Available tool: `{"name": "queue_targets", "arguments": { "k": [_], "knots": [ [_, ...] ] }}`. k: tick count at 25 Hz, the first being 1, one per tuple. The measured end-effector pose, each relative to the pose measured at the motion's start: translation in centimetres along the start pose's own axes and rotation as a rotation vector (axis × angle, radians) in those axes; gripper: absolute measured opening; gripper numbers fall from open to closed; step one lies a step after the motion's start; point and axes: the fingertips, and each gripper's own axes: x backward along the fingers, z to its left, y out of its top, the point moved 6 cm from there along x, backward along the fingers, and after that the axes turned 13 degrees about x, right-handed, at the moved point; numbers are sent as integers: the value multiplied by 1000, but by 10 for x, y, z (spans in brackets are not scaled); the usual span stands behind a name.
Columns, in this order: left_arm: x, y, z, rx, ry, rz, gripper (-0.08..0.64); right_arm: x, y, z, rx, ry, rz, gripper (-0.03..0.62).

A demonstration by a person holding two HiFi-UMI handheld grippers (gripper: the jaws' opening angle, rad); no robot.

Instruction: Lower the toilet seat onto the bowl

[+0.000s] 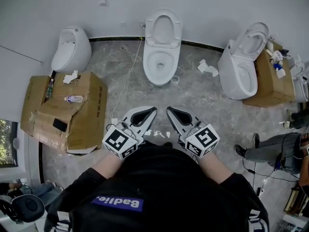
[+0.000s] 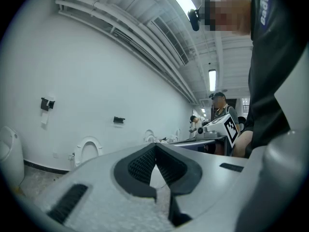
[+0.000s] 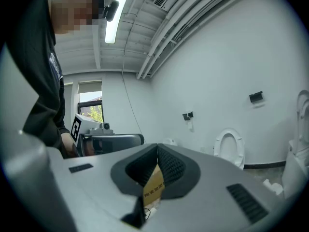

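Toilet seat (image 1: 163, 29) is standing raised against the white wall in the head view, tipped up behind its open bowl (image 1: 160, 65) at the far side of the grey floor. The left gripper (image 1: 147, 111) and the right gripper (image 1: 174, 111) are hovering side by side in front of the person's dark top, well apart from the toilet, tips pointing toward it. A flattened cardboard box (image 1: 63, 112) is lying to the left with a water bottle (image 1: 74, 99) resting on it, and a second toilet (image 1: 240, 64) is sitting to the right.

Turning to the left gripper view, the left gripper (image 2: 155, 145) is showing its jaws pressed together at the tips, pinching nothing. The toilet seat (image 2: 88, 150) is standing upright by the wall at left, far beyond the jaws.

Finally, in the right gripper view, the right gripper (image 3: 157, 147) is likewise keeping its jaws pressed together and gripping nothing; a strip of the brown cardboard box (image 3: 154, 185) is showing through the gap below the tips. The toilet seat (image 3: 229, 144) is standing upright at right, against the wall.
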Motion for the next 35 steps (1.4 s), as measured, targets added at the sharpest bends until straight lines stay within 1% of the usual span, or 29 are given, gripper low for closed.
{"name": "queue_targets", "arguments": {
  "k": [5, 9, 16, 21, 26, 30, 35],
  "knots": [
    [-10, 1, 2, -3, 29, -6, 17, 5, -5, -13, -2, 14, 10, 28],
    [-16, 8, 20, -3, 32, -5, 17, -7, -7, -24, -26, -1, 16, 28],
    [-32, 25, 74, -3, -15, -3, 17, -52, -3, -47, -13, -30, 37, 28],
    [-38, 45, 123, -20, -59, 12, 17, -99, 1, -66, -16, -55, 50, 28],
    [-42, 63, 170, -12, -93, 23, 17, -145, 10, -81, -15, -100, 57, 28],
    [-48, 71, 195, -16, -126, 34, 17, -166, 14, -92, -12, -135, 66, 28],
    [-57, 72, 213, 0, -127, 38, 17, -176, 9, -105, -30, -160, 78, 28]
  ]
}}
